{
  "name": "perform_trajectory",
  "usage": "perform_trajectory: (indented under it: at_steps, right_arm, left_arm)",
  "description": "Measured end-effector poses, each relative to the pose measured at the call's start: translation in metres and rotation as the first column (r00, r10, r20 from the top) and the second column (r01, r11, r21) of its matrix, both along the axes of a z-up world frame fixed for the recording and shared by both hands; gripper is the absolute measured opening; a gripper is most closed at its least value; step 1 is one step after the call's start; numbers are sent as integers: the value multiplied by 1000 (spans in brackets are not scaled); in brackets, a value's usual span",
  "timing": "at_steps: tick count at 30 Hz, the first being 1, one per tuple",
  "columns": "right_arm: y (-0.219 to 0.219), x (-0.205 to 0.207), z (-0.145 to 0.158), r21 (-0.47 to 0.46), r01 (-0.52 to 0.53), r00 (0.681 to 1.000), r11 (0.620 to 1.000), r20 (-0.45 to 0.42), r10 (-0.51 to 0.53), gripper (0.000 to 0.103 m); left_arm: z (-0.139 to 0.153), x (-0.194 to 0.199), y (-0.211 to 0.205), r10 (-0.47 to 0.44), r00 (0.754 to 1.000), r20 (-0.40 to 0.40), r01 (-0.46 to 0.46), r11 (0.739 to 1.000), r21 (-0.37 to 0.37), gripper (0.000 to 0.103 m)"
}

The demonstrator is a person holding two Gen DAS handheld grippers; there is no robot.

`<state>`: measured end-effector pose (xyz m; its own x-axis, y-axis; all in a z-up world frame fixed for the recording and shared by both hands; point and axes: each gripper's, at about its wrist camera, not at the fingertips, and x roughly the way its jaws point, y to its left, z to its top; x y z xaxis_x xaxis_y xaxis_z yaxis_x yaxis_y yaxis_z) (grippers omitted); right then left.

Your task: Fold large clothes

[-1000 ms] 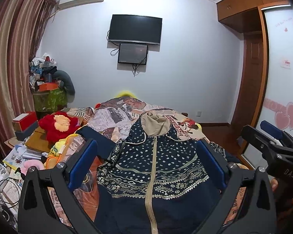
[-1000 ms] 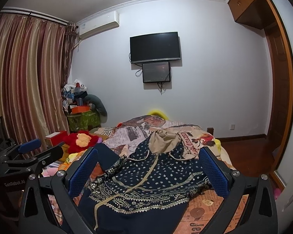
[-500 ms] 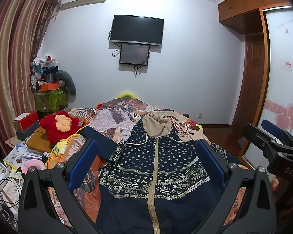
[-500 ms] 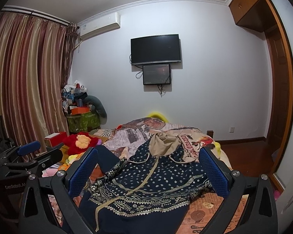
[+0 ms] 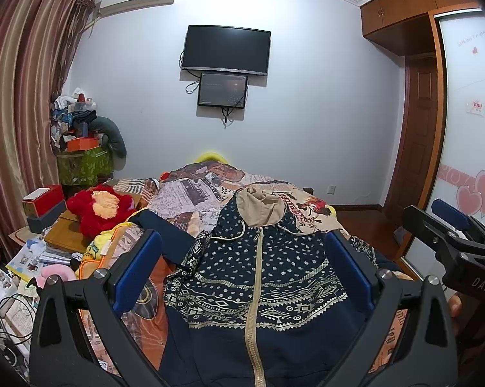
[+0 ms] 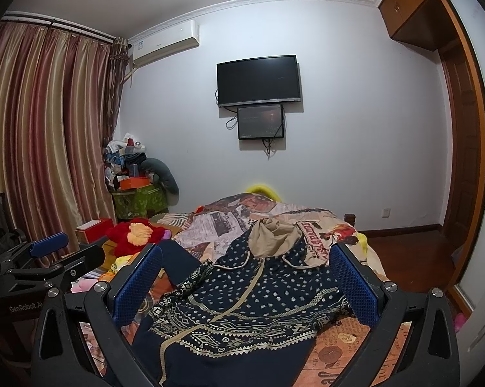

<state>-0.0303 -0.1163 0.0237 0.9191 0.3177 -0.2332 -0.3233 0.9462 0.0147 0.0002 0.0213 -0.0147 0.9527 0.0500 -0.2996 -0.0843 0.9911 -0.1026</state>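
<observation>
A navy hooded jacket with white dots, patterned bands, a beige zip and a beige hood lies spread face up on the bed; it also shows in the right wrist view. Its left sleeve stretches out to the left. My left gripper is open and empty, held above the jacket's chest. My right gripper is open and empty above the jacket, and shows at the right edge of the left wrist view. The left gripper shows at the left edge of the right wrist view.
The bed carries a newspaper-print cover. A red plush toy, boxes, books and cables crowd the left side. A piled green box stands by the curtain. A TV hangs on the far wall. A wardrobe and door stand right.
Both grippers have tilted up slightly, so the jacket and bed sit a little lower in both views. The jacket has not moved, and both grippers stay open.
</observation>
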Motion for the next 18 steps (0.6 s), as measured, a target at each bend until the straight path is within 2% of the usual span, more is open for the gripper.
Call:
perform_trajectory:
  at_steps: [18]
  right_arm:
    - [1,1,-2,1,-1,1000,1000,-3,1,103]
  left_arm:
    - [0,2,1,3,1000,-1,-3,1000,6,102]
